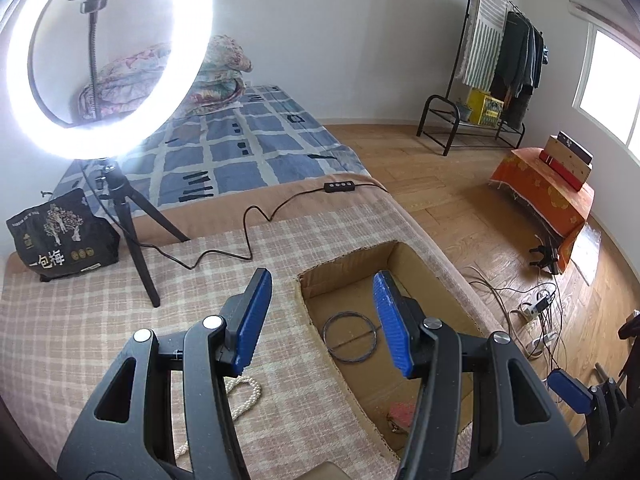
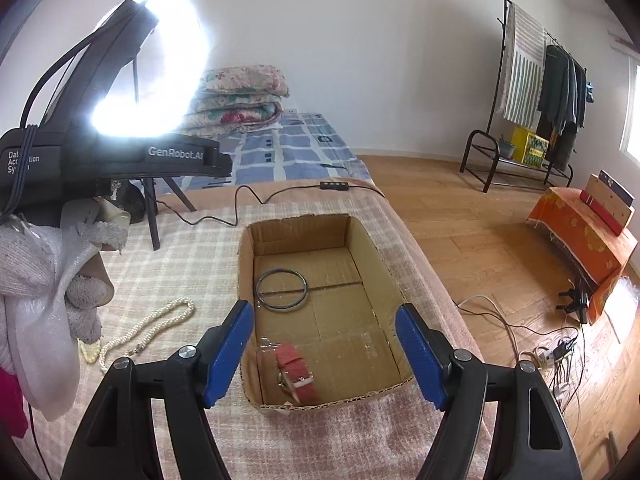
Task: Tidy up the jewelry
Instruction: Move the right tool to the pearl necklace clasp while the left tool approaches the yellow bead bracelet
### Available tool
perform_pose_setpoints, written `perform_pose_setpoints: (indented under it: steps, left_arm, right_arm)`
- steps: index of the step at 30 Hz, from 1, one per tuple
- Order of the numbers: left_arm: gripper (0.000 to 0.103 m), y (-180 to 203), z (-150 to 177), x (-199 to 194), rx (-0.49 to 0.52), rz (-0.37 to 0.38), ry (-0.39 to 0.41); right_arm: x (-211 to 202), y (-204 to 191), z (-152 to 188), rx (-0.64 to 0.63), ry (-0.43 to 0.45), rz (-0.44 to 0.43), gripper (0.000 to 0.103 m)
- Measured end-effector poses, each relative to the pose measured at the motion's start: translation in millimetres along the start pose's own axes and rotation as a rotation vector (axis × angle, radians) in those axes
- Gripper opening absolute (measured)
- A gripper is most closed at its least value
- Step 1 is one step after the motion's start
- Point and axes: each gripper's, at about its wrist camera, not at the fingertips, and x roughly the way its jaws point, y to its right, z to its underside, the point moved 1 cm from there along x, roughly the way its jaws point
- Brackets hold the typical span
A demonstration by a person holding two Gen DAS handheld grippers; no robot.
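Observation:
A cardboard box (image 2: 364, 240) is sunk into the checked cloth. On its floor lie a thin dark ring (image 2: 281, 289) (image 1: 349, 337) and a red strap with a clasp (image 2: 296, 374) (image 1: 400, 414). A pearl necklace (image 2: 150, 330) (image 1: 244, 396) lies on the cloth left of the box. My left gripper (image 1: 320, 320) hangs open above the box's left edge, nothing between its blue pads. My right gripper (image 2: 324, 350) is open over the box's near end, above the red strap, holding nothing. A gloved hand (image 2: 52, 276) grips the left device in the right wrist view.
A lit ring light (image 1: 108, 60) on a tripod stands at the left with its cable (image 1: 248, 236) trailing across the cloth. A black bag (image 1: 60, 236) sits beside it. Floor cables and a power strip (image 1: 536, 308) lie at the right; a clothes rack (image 1: 504, 64) stands beyond.

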Motion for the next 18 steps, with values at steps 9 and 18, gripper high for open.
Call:
perform_pose_setpoints:
  steps: [9,18]
  left_arm:
    - [0.054,-25.2,5.4,-42.7,0.0,-0.029,0.054]
    - [0.054,-71.9,35.3,-102.5,0.019,-0.064,0.079]
  right_arm:
    - [-23.6,-12.8,-6.1,-0.037,0.05,0.006,0.076]
    - [-29.5,-22.4,0.7,-0.031,0.063,-0.095,0.076]
